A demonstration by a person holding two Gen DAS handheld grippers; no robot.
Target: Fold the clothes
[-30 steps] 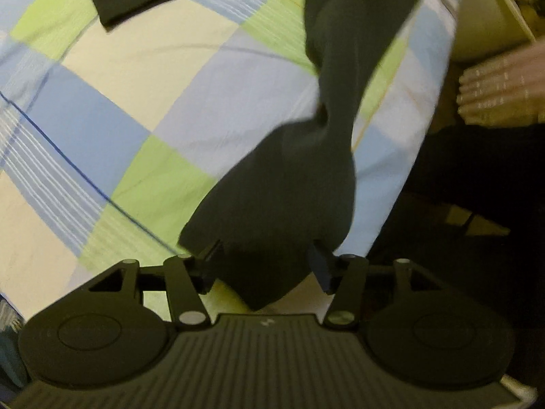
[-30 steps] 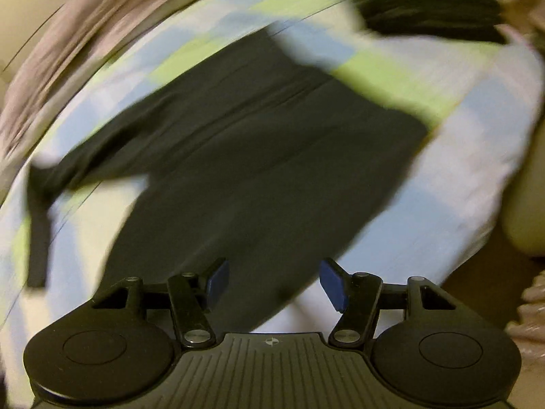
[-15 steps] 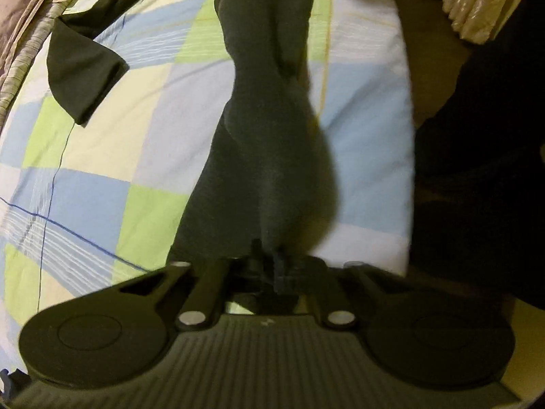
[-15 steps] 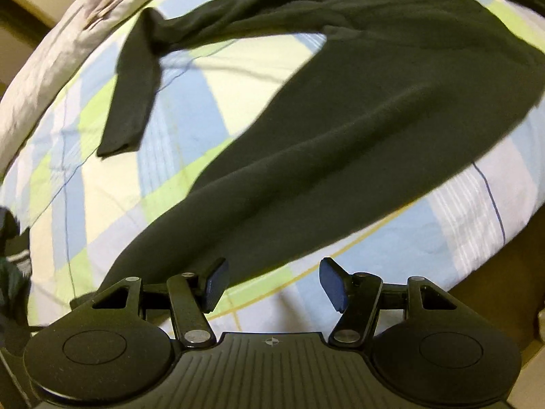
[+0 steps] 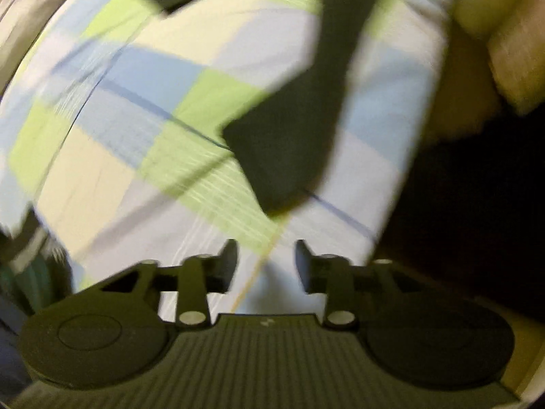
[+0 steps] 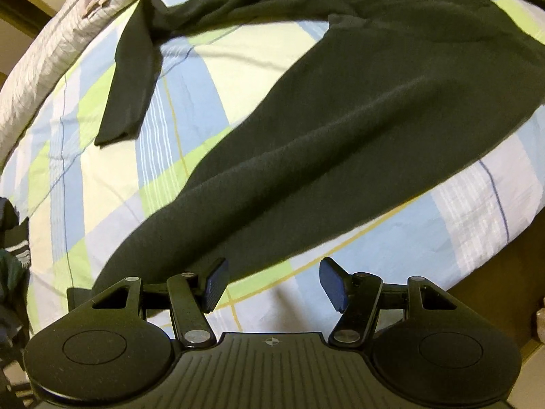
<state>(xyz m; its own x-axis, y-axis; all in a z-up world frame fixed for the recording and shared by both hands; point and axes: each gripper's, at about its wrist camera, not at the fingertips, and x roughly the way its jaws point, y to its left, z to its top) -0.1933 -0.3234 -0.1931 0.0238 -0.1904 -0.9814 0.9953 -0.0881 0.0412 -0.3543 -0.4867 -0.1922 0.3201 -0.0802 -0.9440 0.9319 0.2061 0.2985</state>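
**Dark garment spread flat on checked bed**

Lying across the checked bedsheet (image 6: 102,204): a dark long-sleeved garment (image 6: 340,136), body stretched diagonally, one sleeve (image 6: 133,78) bent toward the bed's striped edge. Poised over the near hem, right tongs (image 6: 272,284), jaws apart, nothing between them. In the blurred left wrist view, left tongs (image 5: 265,266) just opening, jaws apart and empty above bare sheet, the end of the other sleeve (image 5: 289,143) lying just beyond the tips.
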